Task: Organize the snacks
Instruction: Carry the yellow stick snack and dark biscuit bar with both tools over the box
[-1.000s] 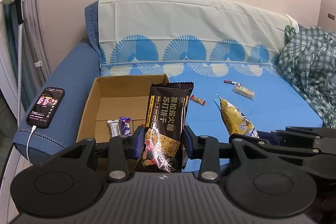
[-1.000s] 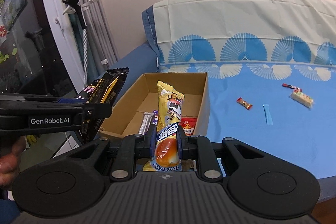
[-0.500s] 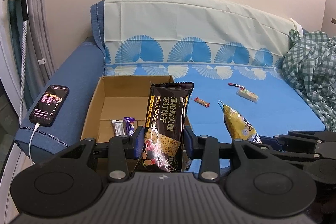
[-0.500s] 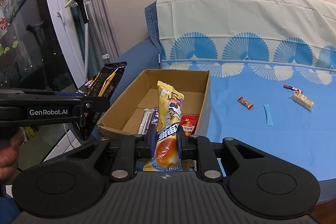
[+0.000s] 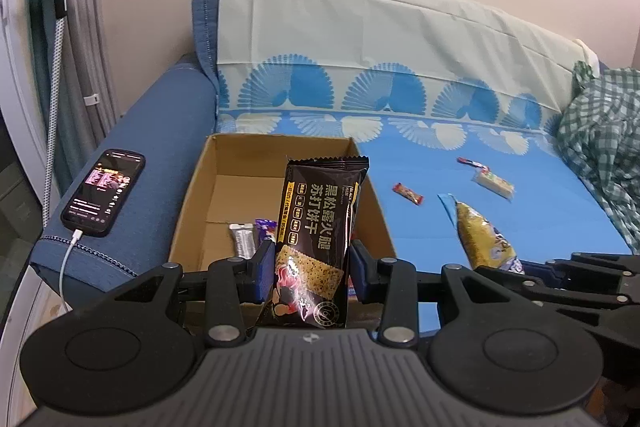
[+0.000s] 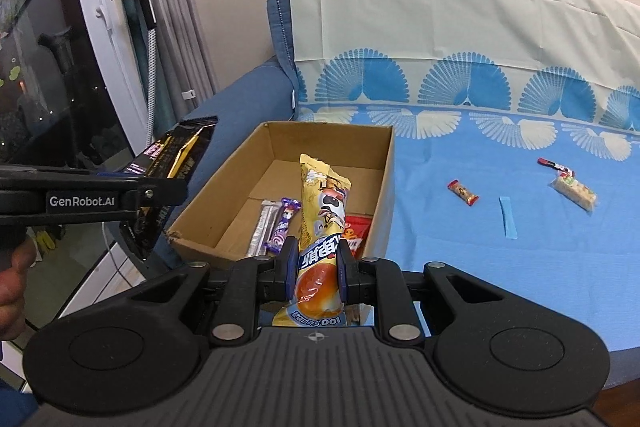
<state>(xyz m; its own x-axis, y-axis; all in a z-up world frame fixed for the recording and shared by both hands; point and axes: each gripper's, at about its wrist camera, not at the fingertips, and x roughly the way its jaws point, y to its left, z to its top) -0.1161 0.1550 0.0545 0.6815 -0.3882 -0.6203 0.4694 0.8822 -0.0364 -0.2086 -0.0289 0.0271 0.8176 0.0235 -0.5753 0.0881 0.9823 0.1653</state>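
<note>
Blue sofa seat [image 5: 500, 227] with a fan-print cover fills the background, and an open cardboard box [image 5: 280, 143] sits at its left end beside the armrest, where a phone [image 5: 103, 191] lies charging. Inside the box lie a silver bar [image 6: 262, 227], a purple bar [image 6: 283, 223] and a red packet [image 6: 356, 229]. The left gripper [image 5: 310, 269] has its fingers [image 5: 262, 271] pressed on a black cracker packet [image 5: 316, 239], held upright just short of the box. The right gripper [image 6: 316, 267] has its fingers [image 6: 289, 267] narrowly closed on a yellow snack packet [image 6: 322, 227], also at the box's near edge. 3 small snacks, among them a red candy [image 6: 462, 191], remain loose on the seat. Judged from this, the step in hand is carrying 2 packets to the box; next, each should move over the opening, lower, and release.
</note>
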